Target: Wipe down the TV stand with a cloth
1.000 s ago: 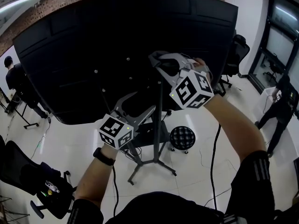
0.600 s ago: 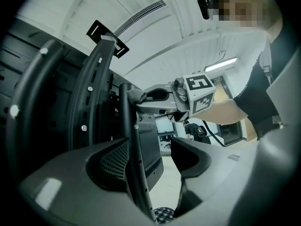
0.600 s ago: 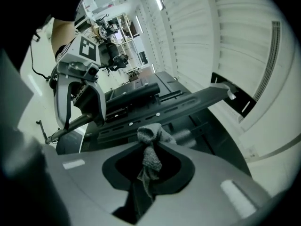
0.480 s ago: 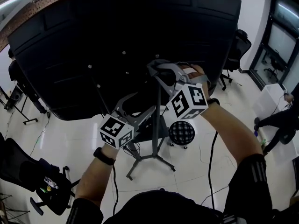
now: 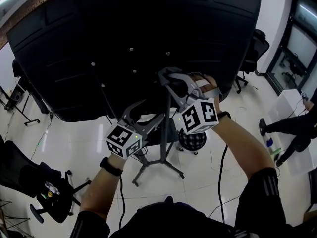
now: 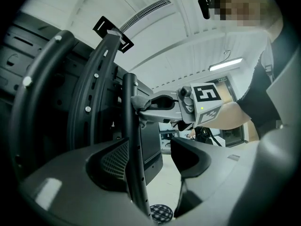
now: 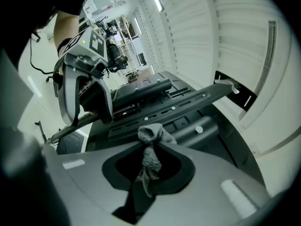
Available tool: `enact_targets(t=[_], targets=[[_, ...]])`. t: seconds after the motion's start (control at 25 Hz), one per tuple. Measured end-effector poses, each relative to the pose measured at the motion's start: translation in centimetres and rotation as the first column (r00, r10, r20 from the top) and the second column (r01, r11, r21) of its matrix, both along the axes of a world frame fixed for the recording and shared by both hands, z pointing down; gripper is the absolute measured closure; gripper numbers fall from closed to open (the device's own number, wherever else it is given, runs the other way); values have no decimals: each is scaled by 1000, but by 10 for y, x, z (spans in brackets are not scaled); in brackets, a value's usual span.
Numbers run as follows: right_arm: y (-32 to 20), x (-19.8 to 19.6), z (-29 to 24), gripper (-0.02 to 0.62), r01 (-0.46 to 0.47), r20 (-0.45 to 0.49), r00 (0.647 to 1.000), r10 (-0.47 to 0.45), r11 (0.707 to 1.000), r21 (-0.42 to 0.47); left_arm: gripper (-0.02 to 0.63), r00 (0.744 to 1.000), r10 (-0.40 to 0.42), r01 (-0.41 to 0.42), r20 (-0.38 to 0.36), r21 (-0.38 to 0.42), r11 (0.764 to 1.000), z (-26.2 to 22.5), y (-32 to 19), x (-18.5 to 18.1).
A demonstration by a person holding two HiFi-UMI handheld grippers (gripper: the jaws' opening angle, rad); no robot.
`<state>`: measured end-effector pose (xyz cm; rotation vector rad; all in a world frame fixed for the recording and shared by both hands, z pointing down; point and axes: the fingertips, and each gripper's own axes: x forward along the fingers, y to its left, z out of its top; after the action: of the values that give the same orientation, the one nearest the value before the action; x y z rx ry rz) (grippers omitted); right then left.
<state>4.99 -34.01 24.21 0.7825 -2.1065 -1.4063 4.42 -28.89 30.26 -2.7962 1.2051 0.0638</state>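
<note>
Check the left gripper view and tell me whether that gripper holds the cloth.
No: the left gripper has its jaws apart, with only the stand's black pole between them.

White tiled floor (image 5: 64, 143), glossy, with ceiling light reflected in it. Standing on it near the middle: spread black legs of the TV stand (image 5: 159, 163), feet flat on the tiles. Just beside the legs, to the right: round stool (image 5: 193, 141) with a dotted black top. Lower left, well apart from the stand: black office chair (image 5: 47, 192) on castors, small items on its seat. Upper right, by the wall: second chair (image 5: 255, 51). Far right: person (image 5: 290, 130) on foot, beside a white box (image 5: 293, 102).
</note>
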Motion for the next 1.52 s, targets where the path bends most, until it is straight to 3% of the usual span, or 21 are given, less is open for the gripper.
enact_targets(t=[0.2, 0.32, 0.92, 1.52], targets=[[5, -1, 7, 540, -16, -8, 1000, 16, 999, 49, 304, 1000, -6, 5, -25, -31, 1000, 14, -2, 0], [1, -3, 36, 545, -20, -70, 997, 21, 1000, 25, 304, 999, -11, 9, -34, -44, 999, 22, -3, 1], [4, -10, 129, 545, 19, -212, 977, -22, 1000, -14, 304, 999, -34, 31, -26, -138, 990, 86, -10, -2], [2, -5, 266, 546, 18, -264, 961, -82, 972, -236, 304, 999, -41, 39, -3, -287, 957, 197, -16, 1]])
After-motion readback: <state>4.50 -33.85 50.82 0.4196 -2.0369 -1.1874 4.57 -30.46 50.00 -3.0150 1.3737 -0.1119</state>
